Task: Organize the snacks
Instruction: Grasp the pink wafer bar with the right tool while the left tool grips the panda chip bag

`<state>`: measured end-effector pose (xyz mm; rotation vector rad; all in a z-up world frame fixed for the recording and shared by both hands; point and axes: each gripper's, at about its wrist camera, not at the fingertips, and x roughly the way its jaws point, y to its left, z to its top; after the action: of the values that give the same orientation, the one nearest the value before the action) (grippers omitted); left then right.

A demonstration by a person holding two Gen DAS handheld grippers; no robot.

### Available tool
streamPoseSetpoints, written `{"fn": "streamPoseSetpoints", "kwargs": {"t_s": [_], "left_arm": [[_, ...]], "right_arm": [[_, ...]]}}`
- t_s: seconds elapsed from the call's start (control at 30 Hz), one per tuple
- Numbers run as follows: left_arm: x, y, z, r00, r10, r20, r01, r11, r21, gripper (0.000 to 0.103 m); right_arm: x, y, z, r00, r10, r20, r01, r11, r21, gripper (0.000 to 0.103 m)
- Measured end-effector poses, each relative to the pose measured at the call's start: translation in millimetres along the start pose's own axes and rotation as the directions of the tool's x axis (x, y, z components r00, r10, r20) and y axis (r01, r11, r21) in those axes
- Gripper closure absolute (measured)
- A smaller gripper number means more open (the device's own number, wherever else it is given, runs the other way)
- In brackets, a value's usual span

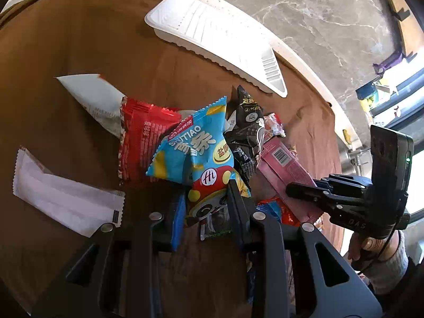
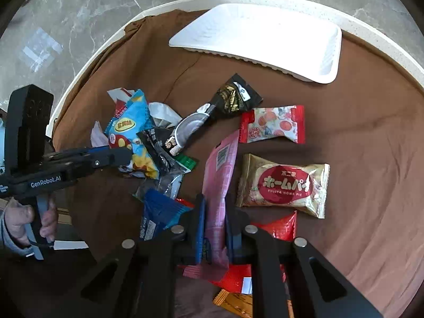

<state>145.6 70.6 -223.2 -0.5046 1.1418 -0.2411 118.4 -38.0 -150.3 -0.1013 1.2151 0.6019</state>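
A heap of snack packets lies on a brown cloth (image 1: pixel 79 39). My left gripper (image 1: pixel 208 193) is shut on the lower end of a blue chips packet (image 1: pixel 196 148), which stands up between its fingers. In the right wrist view the left gripper (image 2: pixel 120 156) comes in from the left, pinching that blue chips packet (image 2: pixel 132 129). My right gripper (image 2: pixel 215 212) is shut on a long pink packet (image 2: pixel 222 164) that runs up between its fingers. The left wrist view shows the right gripper (image 1: pixel 294 188) clamped on the pink packet (image 1: pixel 286 167). An empty white tray (image 1: pixel 212 34) lies behind the heap.
Around the heap lie a red packet (image 1: pixel 143 143), a black packet (image 2: pixel 230 100), a gold packet (image 2: pixel 286 185), a red-and-white packet (image 2: pixel 273 124) and a white wrapper (image 1: pixel 66 198). The white tray (image 2: pixel 265 39) lies near the round table's rim (image 2: pixel 87 61), with marble floor beyond.
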Motion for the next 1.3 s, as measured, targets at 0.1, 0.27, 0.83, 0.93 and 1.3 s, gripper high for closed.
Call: {"fn": "streamPoseSetpoints", "kwargs": {"t_s": [0.1,0.27,0.83,0.93,1.3], "left_arm": [[-3.5,2.9,0.2,1.0,-0.02,0.003,0.02,1.0,-0.006,0.078],[-14.9,0.9,4.5,0.999,-0.052,0.013,0.052,0.999,0.009,0.078],[-27.2,-6.6,111.2,0.979,-0.198,0.046,0.195,0.979,0.063,0.096],[-8.1,-6.1,131.4,0.984,-0.176,0.025,0.174,0.982,0.078,0.098],[25.0,20.5,138.7,0.99,0.059,-0.125,-0.04,0.988,0.151,0.097]], "right_arm": [[-2.2,-5.1,1.1,0.998,0.063,0.021,-0.064,0.997,0.051,0.088],[-10.5,-16.9,-0.4,0.984,0.167,0.056,-0.173,0.975,0.142,0.088],[-43.7,-67.7,69.6,0.883,0.365,0.296,-0.45,0.837,0.311,0.088],[-36.1,-78.1,84.9,0.878,0.361,0.314,-0.458,0.824,0.333,0.088],[-10.5,-75.0,100.7,0.902,0.358,0.24,-0.421,0.853,0.308,0.089]]}}
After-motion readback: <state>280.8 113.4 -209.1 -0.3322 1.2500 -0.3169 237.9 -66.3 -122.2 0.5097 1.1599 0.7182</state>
